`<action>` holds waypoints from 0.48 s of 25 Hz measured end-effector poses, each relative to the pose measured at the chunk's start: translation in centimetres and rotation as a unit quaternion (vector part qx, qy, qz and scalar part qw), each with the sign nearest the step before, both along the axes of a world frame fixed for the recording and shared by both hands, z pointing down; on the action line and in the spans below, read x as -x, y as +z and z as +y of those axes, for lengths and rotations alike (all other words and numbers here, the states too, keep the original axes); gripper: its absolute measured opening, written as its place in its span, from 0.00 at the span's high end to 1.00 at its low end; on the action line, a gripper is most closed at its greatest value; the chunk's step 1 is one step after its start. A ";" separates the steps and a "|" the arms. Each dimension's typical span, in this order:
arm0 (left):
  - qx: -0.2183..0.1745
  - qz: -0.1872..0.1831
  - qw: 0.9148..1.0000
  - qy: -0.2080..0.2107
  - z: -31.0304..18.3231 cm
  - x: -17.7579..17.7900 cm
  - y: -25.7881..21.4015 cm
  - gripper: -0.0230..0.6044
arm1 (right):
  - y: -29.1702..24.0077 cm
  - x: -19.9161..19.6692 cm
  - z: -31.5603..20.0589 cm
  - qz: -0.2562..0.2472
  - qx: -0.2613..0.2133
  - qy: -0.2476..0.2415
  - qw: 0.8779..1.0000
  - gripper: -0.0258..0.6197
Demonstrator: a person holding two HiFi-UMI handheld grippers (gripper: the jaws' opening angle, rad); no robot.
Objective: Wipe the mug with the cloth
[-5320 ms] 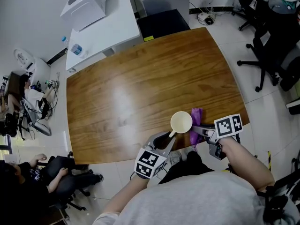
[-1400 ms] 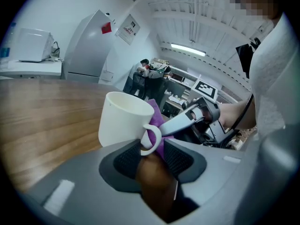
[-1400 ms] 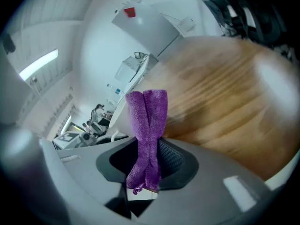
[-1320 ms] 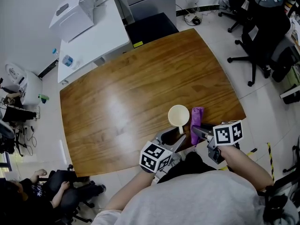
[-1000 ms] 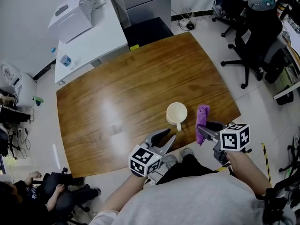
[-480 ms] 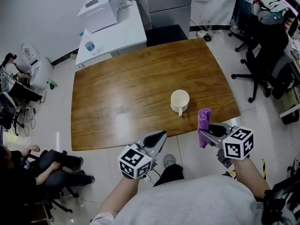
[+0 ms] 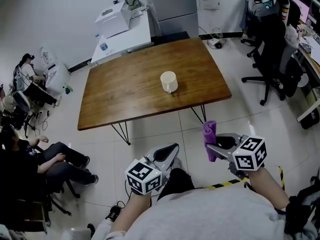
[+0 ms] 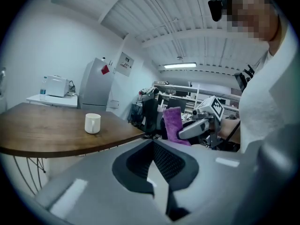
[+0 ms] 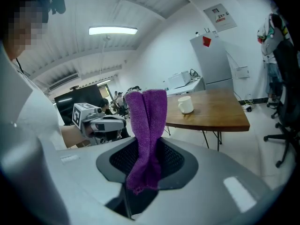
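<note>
Right hand-held gripper (image 7: 212, 149): clamped on purple cloth (image 7: 209, 131). Left hand-held gripper (image 7: 172, 149): closed, empty. Mug (image 7: 168, 81): on tabletop (image 7: 125, 99), well apart. Wiping apparently not begun; next move calls for approaching the mug.

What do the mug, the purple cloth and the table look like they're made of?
Mug: probably glazed ceramic; cream, smooth, thick-walled.
Cloth: soft terry or microfibre, judging by its fuzzy nap and limp folds.
Table: wood or wood veneer with a varnished look; brown grain streaks and a mild sheen show.
</note>
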State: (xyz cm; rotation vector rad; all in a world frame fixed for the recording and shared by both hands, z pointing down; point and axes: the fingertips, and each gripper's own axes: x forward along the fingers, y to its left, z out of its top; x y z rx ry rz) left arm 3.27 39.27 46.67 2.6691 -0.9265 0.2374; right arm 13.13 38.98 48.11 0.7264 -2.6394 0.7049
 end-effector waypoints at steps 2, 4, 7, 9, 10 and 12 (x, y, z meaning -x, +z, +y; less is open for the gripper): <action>-0.003 -0.003 1.000 -0.006 2.8 -0.8 -1.4 0.96 | -1.0 -1.0 2.7 0.001 -0.002 -0.006 1.000 0.77; -0.005 -0.008 1.000 -0.012 4.7 -0.8 -2.8 0.96 | -2.2 -1.1 4.5 0.004 -0.011 -0.013 1.000 0.77; -0.008 -0.002 1.000 -0.024 6.4 -0.2 -4.9 0.96 | -4.1 -0.7 6.3 0.010 -0.029 -0.020 0.999 0.77; -0.004 0.003 1.000 -0.026 7.3 -0.3 -5.5 0.96 | -5.0 -0.6 7.5 0.010 -0.032 -0.023 0.999 0.77; 0.000 0.002 1.000 -0.023 7.7 -0.5 -5.5 0.96 | -5.3 -0.6 8.0 0.009 -0.032 -0.024 0.999 0.77; 0.006 -0.002 1.000 -0.014 8.3 -1.1 -5.5 0.96 | -5.8 -0.7 8.5 0.009 -0.031 -0.023 0.999 0.77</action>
